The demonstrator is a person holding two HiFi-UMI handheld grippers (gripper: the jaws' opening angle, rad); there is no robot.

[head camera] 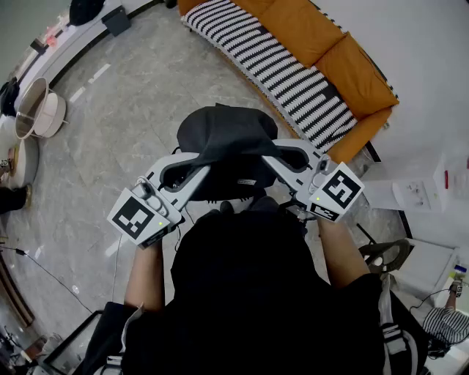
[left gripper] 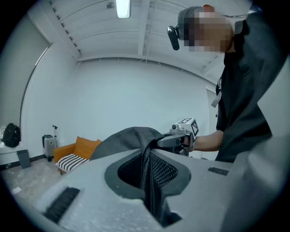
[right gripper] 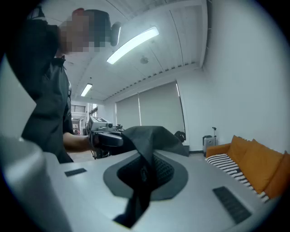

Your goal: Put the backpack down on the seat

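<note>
Holding the black backpack (head camera: 220, 143) up in front of me.
My left gripper (head camera: 193, 173) and right gripper (head camera: 283, 157) each pinch its fabric tight; it hangs apparently short of the orange sofa (head camera: 316, 45).

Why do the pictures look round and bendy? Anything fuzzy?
Head view: the wide lens bows the sofa. Left gripper view: the left claw, shut on the backpack, is fuzzy up close; the lamp glares. Right gripper view: dark edges, bright light strip.

Bright ceiling strip lighting, fisheye-warped edges, blurred foregrounds
</note>
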